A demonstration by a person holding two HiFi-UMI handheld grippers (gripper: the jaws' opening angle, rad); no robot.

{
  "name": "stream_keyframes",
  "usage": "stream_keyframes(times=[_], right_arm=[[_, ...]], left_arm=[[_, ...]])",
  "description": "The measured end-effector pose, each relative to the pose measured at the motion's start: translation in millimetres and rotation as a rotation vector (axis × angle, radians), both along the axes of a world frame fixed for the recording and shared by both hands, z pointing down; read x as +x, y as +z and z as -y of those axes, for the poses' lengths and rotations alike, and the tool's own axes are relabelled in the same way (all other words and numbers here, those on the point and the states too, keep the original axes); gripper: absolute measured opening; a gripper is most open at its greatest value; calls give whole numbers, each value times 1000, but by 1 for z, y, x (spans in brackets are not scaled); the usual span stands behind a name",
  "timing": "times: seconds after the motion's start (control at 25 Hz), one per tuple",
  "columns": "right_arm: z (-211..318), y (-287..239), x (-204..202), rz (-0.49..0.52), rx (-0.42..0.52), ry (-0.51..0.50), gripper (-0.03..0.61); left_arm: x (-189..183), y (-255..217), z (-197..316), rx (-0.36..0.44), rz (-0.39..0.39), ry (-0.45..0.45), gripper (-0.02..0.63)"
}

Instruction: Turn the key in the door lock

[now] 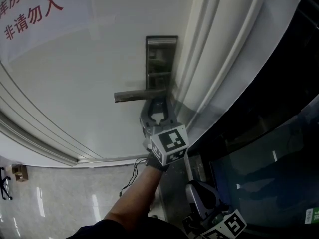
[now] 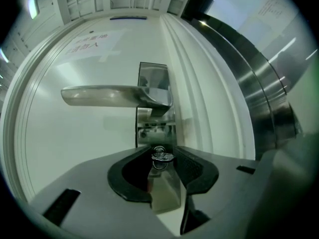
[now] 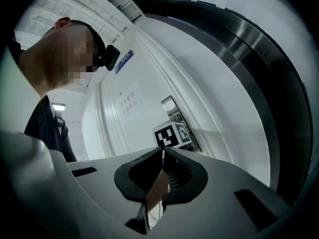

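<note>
The key (image 2: 160,156), with a small ring on it, sits in the lock under the silver lever handle (image 2: 109,96) of the white door (image 1: 84,83). In the left gripper view my left gripper (image 2: 162,153) has its two dark pads against the key's sides, with the key lying flat across the gap. The head view shows that gripper (image 1: 157,116) level, just below the handle (image 1: 137,94) and the lock plate (image 1: 160,59); the key is hidden there. My right gripper (image 3: 163,151) is shut with nothing in it. It hangs low at the bottom right (image 1: 202,198), away from the door.
A moulded white door frame (image 1: 219,59) runs beside the lock, with dark glass (image 1: 269,173) to its right. Red print (image 1: 30,14) marks the door's upper left. Pale tiled floor (image 1: 60,198) lies below. The right gripper view shows a person's head and the left gripper's marker cube (image 3: 173,135).
</note>
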State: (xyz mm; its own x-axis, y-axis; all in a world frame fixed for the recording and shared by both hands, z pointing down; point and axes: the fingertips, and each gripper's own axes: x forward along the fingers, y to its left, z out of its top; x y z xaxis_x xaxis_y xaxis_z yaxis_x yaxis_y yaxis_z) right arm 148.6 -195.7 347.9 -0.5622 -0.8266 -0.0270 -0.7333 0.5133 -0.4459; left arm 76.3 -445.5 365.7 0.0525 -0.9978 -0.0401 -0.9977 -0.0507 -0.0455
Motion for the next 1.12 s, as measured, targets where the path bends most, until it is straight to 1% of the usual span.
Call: stream_keyframes(times=[0.16, 0.24, 0.32, 0.56, 0.68, 0.72, 0.84, 0.92, 1.04, 1.12], right_arm=[[-1, 0, 1, -2, 3, -1, 17], [-3, 0, 0, -2, 5, -5, 17], [-5, -1, -2, -4, 7, -13, 17], [-8, 0, -12, -5, 11, -34, 17], [-10, -2, -16, -13, 18, -47, 17], [-11, -3, -18, -14, 22, -51, 17], [-14, -6, -23, -21, 30, -63, 17], [-17, -8, -27, -34, 40, -70, 16], [-21, -10, -34, -61, 48, -84, 15], [-24, -8, -38, -77, 45, -94, 15]], left_arm=[[1, 1, 0, 17, 16, 14, 130], [5, 3, -1, 15, 27, 47, 130], [7, 5, -5, 8, 27, 80, 152], [5, -4, -36, 57, 24, 144, 155], [1, -8, -50, 66, 30, 178, 155], [-1, -9, -55, 62, 29, 194, 147], [-1, -13, -71, 48, 14, 250, 63], [0, -16, -83, 38, 5, 292, 25], [-2, -15, -104, 12, -13, 347, 11], [-5, -13, -117, -6, -38, 374, 6]])
